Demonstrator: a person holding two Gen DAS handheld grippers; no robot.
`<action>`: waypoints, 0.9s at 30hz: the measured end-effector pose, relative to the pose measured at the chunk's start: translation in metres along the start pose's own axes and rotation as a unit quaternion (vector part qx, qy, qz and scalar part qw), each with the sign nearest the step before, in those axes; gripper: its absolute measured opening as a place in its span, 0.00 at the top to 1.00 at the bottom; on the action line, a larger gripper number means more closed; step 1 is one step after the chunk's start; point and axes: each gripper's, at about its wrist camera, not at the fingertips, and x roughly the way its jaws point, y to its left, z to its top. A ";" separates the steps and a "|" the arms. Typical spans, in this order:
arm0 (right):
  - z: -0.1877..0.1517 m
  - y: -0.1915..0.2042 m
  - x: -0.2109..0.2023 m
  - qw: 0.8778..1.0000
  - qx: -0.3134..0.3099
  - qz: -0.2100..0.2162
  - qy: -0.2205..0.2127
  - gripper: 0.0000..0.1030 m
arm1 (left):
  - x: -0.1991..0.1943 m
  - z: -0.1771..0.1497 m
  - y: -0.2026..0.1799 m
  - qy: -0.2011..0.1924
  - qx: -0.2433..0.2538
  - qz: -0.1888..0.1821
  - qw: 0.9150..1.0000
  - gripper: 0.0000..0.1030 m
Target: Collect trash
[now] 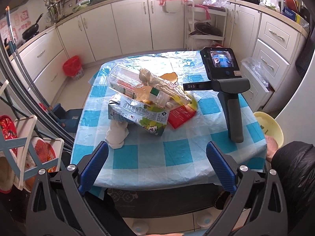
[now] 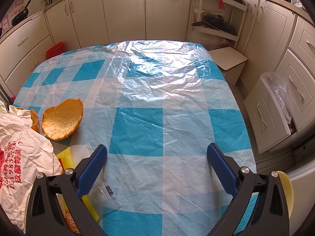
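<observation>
While both grippers hover empty, nothing has been collected. Left gripper (image 1: 157, 165): jaws spread wide, holding nothing. The trash pile sits just ahead of it: a milk carton (image 1: 137, 116) under a plastic bottle (image 1: 135, 86), with a crumpled tissue (image 1: 117, 135) nearest its left finger. Right gripper (image 2: 157, 165): jaws likewise apart, empty. An orange peel (image 2: 62, 123) lies ahead-left of it, beside a crumpled paper bag (image 2: 21, 157). Judgement: all light. The carton is crushable but stiff at its edges, so pinch across its narrow side. The bottle looks slippery and likely to roll off.
</observation>
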 end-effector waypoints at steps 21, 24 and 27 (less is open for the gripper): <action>0.000 0.000 0.000 1.000 0.000 0.000 0.000 0.06 | 0.004 0.009 0.001 -0.008 0.006 0.019 1.000 0.07; 0.000 0.000 0.000 1.000 0.000 0.000 0.000 0.06 | 0.002 0.008 0.000 -0.008 0.007 0.018 1.000 0.07; 0.000 0.000 0.000 1.000 0.000 0.000 0.000 0.06 | -0.003 0.006 0.000 -0.015 0.006 0.020 1.000 0.07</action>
